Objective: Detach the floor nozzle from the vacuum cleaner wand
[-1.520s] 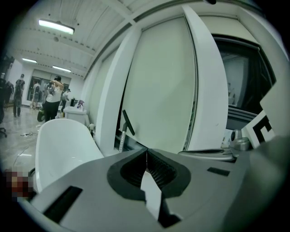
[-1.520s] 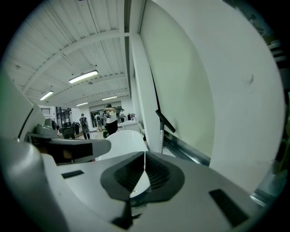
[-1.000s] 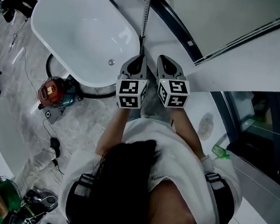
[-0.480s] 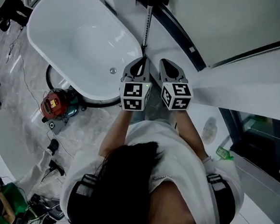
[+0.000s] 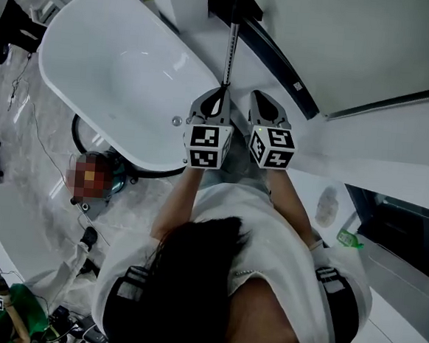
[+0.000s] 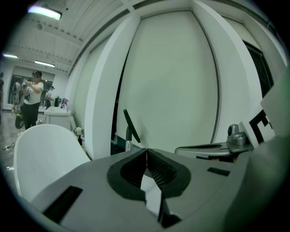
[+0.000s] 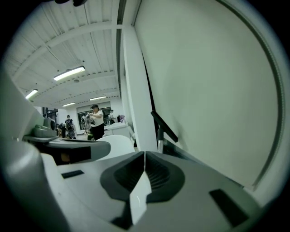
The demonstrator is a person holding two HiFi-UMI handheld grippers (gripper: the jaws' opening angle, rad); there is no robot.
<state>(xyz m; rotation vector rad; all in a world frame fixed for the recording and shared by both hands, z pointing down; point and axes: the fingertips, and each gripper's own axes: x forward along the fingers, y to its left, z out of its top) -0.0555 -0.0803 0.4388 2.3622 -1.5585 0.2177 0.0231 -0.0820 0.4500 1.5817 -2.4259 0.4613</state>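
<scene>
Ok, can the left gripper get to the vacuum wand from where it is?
Probably yes: the wand stands ahead of the left gripper with nothing between them, and the bathtub lies off to the side. The jaws are shut, so they must open first.

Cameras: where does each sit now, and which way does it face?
Head view: on the person's head, looking steeply down on left gripper, right gripper, wand and tub; hair, shoulders, forearms show.
Left gripper view: on the left gripper, looking along its shut jaws to the wand at the wall; right gripper at right edge.
Right gripper view: on the right gripper, shut jaws facing that wand; left gripper at left edge.
Shared: all three show wand and tub.
</scene>
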